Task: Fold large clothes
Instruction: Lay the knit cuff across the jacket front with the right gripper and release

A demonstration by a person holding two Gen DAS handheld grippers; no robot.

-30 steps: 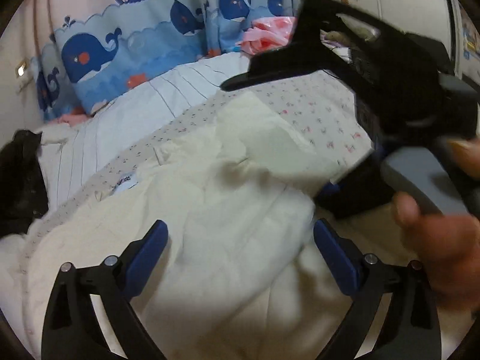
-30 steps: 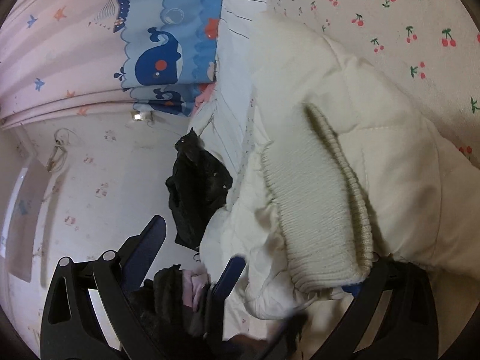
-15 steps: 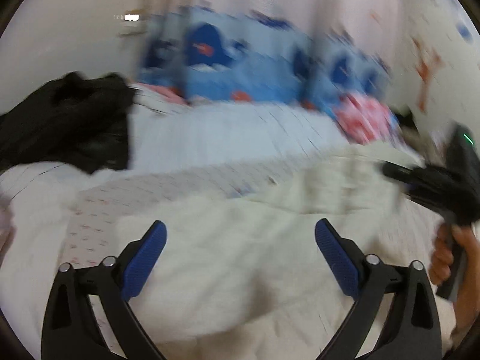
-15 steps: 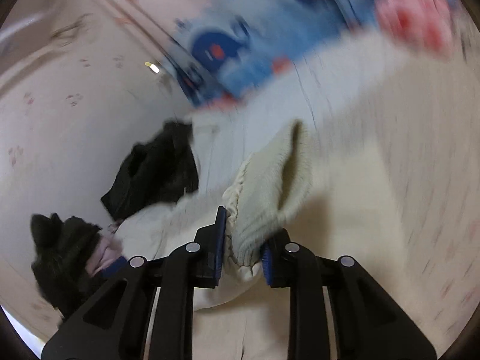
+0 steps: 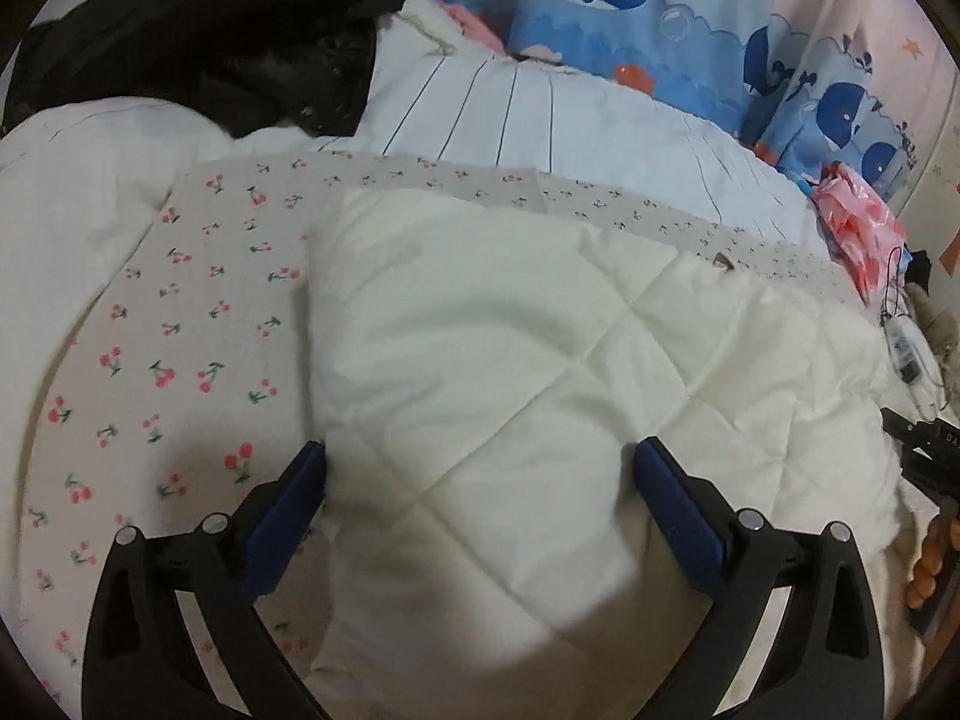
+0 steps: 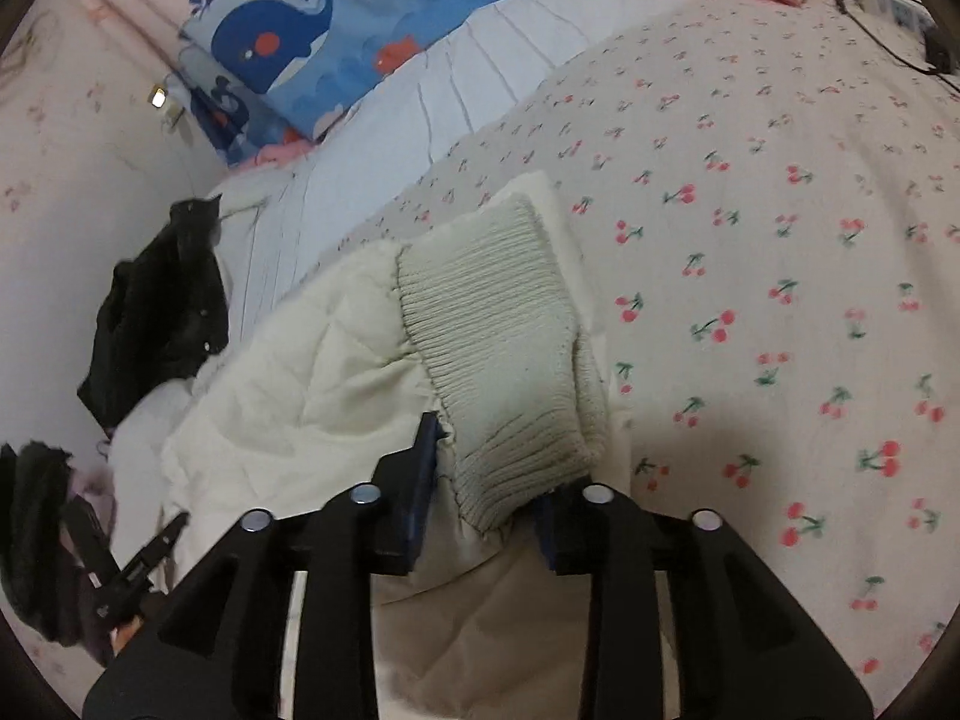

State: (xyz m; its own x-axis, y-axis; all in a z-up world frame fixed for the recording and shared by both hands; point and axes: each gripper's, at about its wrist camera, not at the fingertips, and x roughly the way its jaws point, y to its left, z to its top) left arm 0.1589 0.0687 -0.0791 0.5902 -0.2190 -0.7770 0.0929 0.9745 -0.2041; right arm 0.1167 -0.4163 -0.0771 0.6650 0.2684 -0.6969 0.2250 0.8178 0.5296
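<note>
Right gripper (image 6: 486, 486): jaws have just been opening, ribbed knit cuff (image 6: 498, 348) of the cream quilted padded jacket (image 5: 510, 396) sits between them, grip apparently being let go. Left gripper (image 5: 480, 498) is spread wide, straddling the jacket's edge, nothing clamped. Jacket is laid on the cherry-print bedsheet (image 5: 180, 324). Sleeve fold-in is judged under way; next, the cuff must be freed and flattened. Black garment (image 5: 198, 24) is piled beyond.
</note>
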